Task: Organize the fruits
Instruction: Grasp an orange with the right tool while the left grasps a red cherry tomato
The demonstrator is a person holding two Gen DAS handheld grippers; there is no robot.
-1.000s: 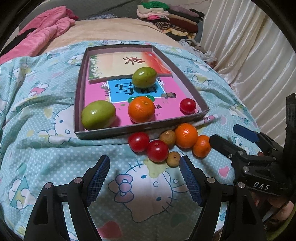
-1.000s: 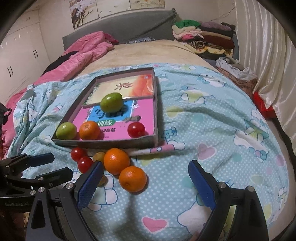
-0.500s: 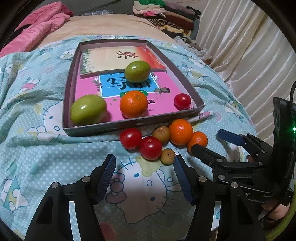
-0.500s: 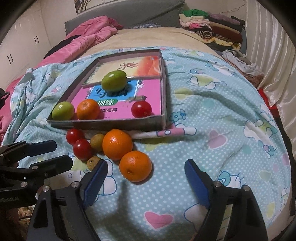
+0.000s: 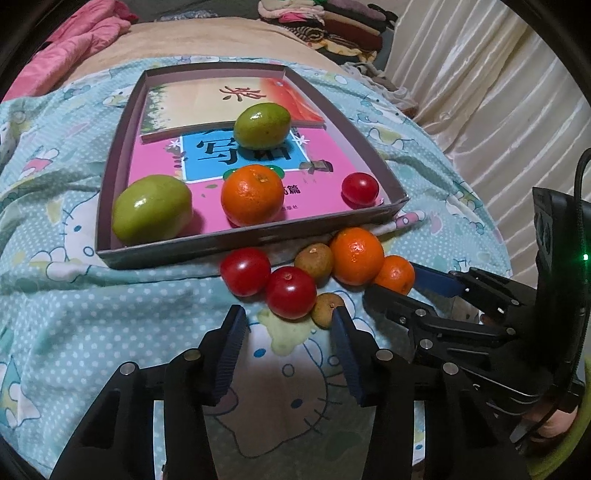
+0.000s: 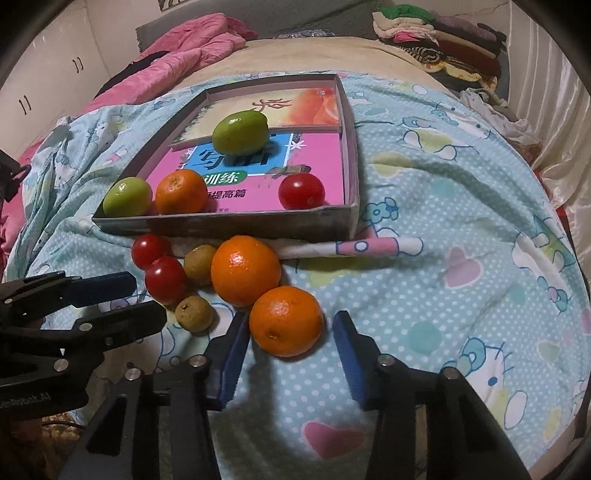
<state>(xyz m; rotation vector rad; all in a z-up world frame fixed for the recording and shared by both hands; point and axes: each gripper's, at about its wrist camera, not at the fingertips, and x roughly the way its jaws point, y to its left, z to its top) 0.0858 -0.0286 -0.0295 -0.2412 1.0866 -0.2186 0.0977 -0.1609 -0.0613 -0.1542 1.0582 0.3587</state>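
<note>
A shallow cardboard box on the bed holds two green fruits, an orange and a tomato. Loose fruit lies in front of it: two tomatoes, two small brown fruits, a big orange and a smaller orange. My left gripper is closing, and the nearer tomato sits just at its fingertips, untouched. My right gripper is closing around the smaller orange. Its left pad is almost on the peel and a gap shows at the right pad. Each gripper shows in the other's view.
The bed carries a blue cartoon-print blanket with a pink pen-like print or tube by the box. A pink quilt and folded clothes lie at the far end. Curtains hang on the right.
Both grippers' jaws have narrowed a lot. The right gripper came down and in around the smaller orange. The left gripper's tips now reach the nearer tomato.
</note>
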